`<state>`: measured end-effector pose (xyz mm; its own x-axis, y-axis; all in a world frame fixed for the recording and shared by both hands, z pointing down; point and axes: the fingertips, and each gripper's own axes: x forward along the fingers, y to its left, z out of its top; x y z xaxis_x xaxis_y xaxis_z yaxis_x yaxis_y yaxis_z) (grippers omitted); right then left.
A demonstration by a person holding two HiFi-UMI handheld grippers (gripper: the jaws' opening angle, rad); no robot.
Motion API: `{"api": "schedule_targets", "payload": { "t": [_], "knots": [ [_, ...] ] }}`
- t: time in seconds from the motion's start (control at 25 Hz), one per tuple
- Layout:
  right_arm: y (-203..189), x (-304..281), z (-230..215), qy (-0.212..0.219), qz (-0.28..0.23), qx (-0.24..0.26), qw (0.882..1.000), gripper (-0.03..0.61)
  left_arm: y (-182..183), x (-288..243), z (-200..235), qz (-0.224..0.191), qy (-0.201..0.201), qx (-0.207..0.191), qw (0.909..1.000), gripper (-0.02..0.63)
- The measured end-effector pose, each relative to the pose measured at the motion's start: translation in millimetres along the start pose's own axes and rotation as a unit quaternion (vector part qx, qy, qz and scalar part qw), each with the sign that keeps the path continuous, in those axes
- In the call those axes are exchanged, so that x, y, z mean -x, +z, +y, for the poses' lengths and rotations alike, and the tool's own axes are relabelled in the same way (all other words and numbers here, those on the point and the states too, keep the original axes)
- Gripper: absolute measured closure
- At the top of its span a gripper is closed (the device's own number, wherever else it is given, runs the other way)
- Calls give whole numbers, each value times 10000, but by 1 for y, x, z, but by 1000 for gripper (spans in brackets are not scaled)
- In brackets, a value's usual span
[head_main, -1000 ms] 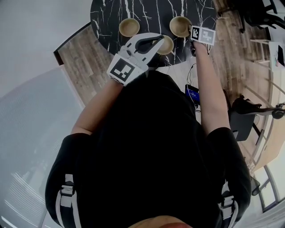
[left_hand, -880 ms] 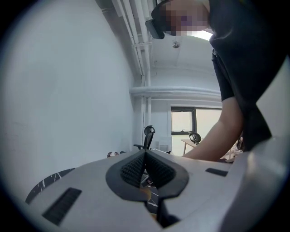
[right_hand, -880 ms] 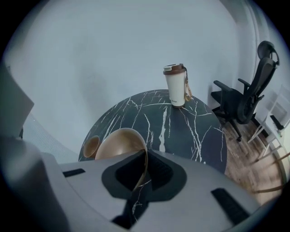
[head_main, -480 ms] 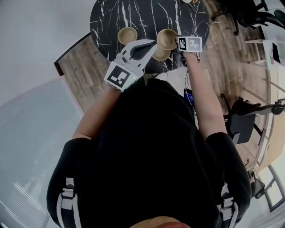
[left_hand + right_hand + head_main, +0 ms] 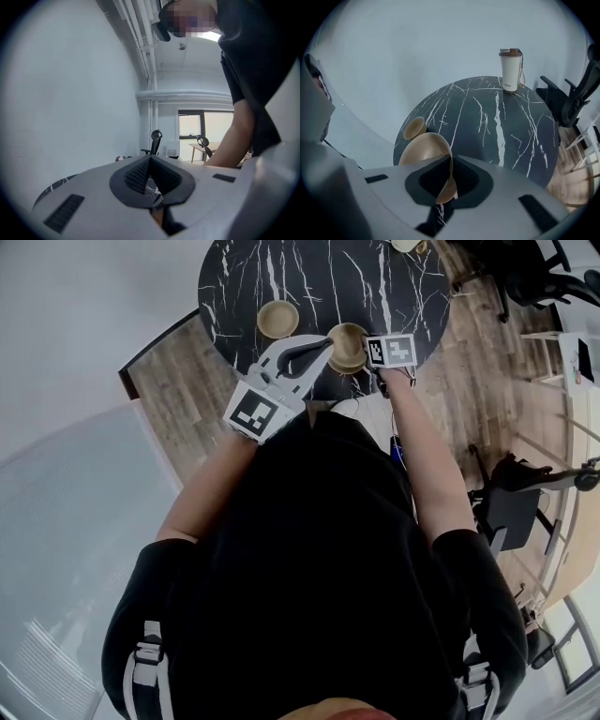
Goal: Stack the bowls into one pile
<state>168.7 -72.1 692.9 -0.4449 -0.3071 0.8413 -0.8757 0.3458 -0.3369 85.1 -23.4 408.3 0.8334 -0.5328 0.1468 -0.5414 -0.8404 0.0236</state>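
Observation:
Three tan bowls are on or over the round black marble table (image 5: 319, 277). My right gripper (image 5: 371, 351) is shut on the rim of one bowl (image 5: 345, 336), which hangs just over a second bowl (image 5: 349, 365) near the table's front edge; whether they touch is unclear. In the right gripper view the held bowl (image 5: 423, 149) is tilted, its rim pinched between the jaws of the right gripper (image 5: 449, 177). A third bowl (image 5: 277, 319) stands alone further left, also seen as the small bowl (image 5: 414, 127). My left gripper (image 5: 323, 343) hovers shut and empty beside the pair, and the left gripper (image 5: 150, 161) points across the room.
A white tumbler with a brown lid (image 5: 509, 70) stands at the table's far edge. Black office chairs (image 5: 576, 93) are to the right of the table. Wooden floor (image 5: 178, 371) surrounds it.
My right gripper has carried its bowl leftward and nearer, from beside the front bowl to directly over it. The left gripper has barely shifted.

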Motion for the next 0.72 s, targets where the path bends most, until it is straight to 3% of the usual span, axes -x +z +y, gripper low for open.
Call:
{"api": "schedule_targets", "payload": {
  "t": [0.52, 0.72],
  "knots": [
    [-28, -24, 7, 105, 426, 64, 9990, 546, -8, 5, 10, 64, 77, 101, 9999, 609],
    [-28, -22, 6, 108, 447, 50, 9989, 477, -9, 3, 12, 90, 7, 95, 9999, 609]
  ]
}}
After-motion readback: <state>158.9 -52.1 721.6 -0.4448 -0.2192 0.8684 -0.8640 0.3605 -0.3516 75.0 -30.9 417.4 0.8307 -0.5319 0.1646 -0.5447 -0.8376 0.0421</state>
